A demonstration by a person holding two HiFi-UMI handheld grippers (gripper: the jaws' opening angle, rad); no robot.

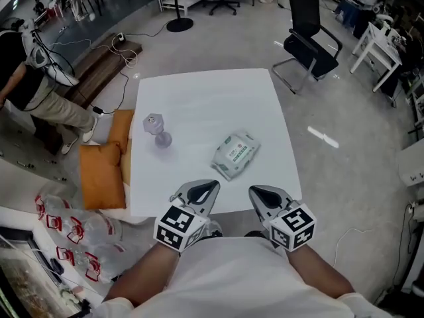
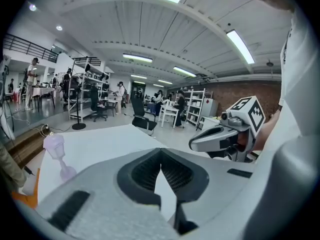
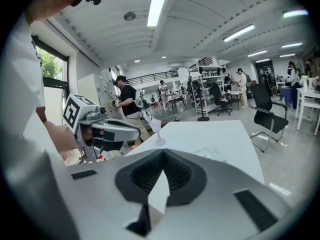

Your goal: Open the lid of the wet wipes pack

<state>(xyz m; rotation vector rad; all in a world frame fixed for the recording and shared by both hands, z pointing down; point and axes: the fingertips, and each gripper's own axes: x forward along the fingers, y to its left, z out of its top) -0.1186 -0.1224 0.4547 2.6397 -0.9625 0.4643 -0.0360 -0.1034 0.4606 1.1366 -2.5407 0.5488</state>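
The wet wipes pack [image 1: 235, 154], white with green print, lies flat on the white table [image 1: 199, 98], right of centre, and its lid looks shut. In the right gripper view the pack [image 3: 207, 153] shows faintly just beyond the jaws. My left gripper [image 1: 211, 186] and right gripper [image 1: 256, 191] hover side by side over the table's near edge, both short of the pack and touching nothing. In each gripper view the fingertips meet with nothing between them: left gripper [image 2: 161, 151], right gripper [image 3: 163, 153].
A small clear goblet [image 1: 157, 130] stands on the table's left part, also seen as the goblet [image 2: 56, 151] from the left gripper. Orange cushions [image 1: 99, 174] lie against the table's left side. A black chair [image 1: 308, 38] stands beyond the far right corner. A person [image 1: 26, 78] stands far left.
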